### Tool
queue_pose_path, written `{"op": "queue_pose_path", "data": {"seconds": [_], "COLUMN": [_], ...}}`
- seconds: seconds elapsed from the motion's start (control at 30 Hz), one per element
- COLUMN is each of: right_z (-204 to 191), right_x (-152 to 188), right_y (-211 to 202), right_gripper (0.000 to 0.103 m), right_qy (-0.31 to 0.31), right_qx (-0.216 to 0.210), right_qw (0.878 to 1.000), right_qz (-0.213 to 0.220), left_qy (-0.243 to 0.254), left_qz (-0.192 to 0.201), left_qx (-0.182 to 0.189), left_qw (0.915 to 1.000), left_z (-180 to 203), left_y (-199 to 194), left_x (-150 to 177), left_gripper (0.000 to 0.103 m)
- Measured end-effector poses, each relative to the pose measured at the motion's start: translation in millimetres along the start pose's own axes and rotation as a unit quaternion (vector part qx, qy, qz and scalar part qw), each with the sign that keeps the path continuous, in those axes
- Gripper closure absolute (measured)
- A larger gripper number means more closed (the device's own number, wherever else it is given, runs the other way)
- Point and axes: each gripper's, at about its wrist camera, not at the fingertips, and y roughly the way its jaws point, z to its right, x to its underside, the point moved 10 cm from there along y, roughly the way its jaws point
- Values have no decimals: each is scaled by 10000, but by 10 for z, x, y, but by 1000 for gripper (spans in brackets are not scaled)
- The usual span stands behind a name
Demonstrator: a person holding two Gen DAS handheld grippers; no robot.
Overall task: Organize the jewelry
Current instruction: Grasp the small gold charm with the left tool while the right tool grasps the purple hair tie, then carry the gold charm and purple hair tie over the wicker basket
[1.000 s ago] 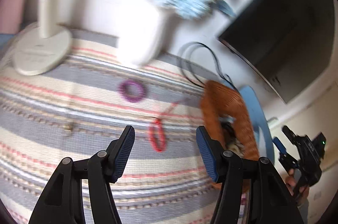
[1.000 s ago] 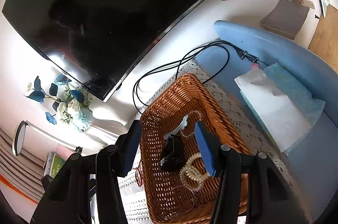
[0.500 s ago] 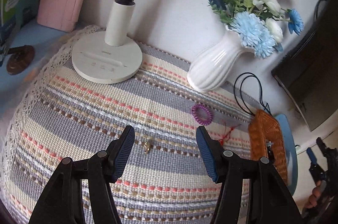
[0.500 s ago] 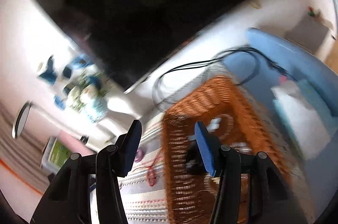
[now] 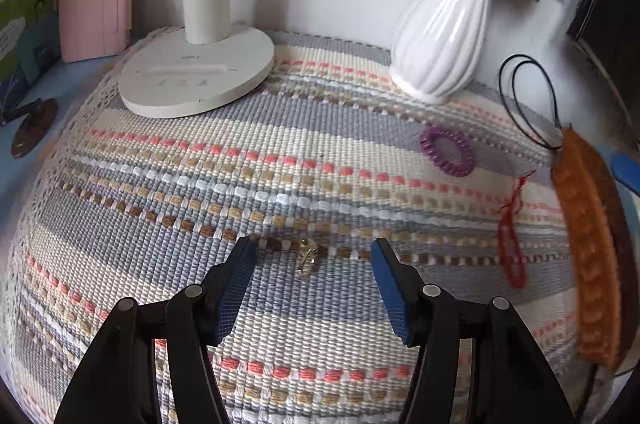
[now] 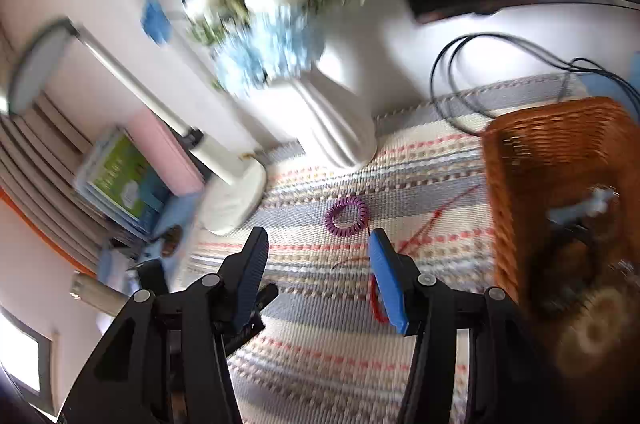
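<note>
Between your left gripper's (image 5: 312, 264) spread blue pads, lower centre of frame, lies a small gold metal charm (image 5: 307, 258) on the striped woven cloth (image 5: 224, 183), nothing pinched. Judged light, hard, slippery and flat-lying: close low across its narrow middle. Right gripper (image 6: 318, 266) also spread and empty, with the purple coil hair tie (image 6: 346, 216) beyond its tips. Wicker basket (image 6: 560, 143) sits at right.

The right wrist view is motion-blurred: flowers (image 6: 264, 35) smear, and the wicker basket's (image 6: 560, 151) contents are unreadable.
</note>
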Motion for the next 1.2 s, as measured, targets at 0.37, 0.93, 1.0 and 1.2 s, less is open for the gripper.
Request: {"op": "queue_pose_path", "data": {"seconds": [0.37,0.93,1.0,1.2], "right_z": [75,99,85,36], "right_x": [145,218,204,93], "right_y": [1177,1417,1345,970], "right_gripper": [47,59,60,60], "right_qy": [-945,-1501,-1387,-1022], "right_qx": [1318,2043,1945,1622], "right_qw": [9822,9652,9690,9806], "right_qz": [-945,-639,-632,-400], "left_qy": [-301,-676,-685,-795], "left_qz": [355,211,177,116], "left_qx": [-350,35,37,128], "left_qw": [9983,9975,9975,9967], "left_z": [-219,-273,-271,-258], "left_y": [-45,-84,-81,-127], "left_x": [-56,-62,-67,-99], "left_gripper": [90,90,90,90]}}
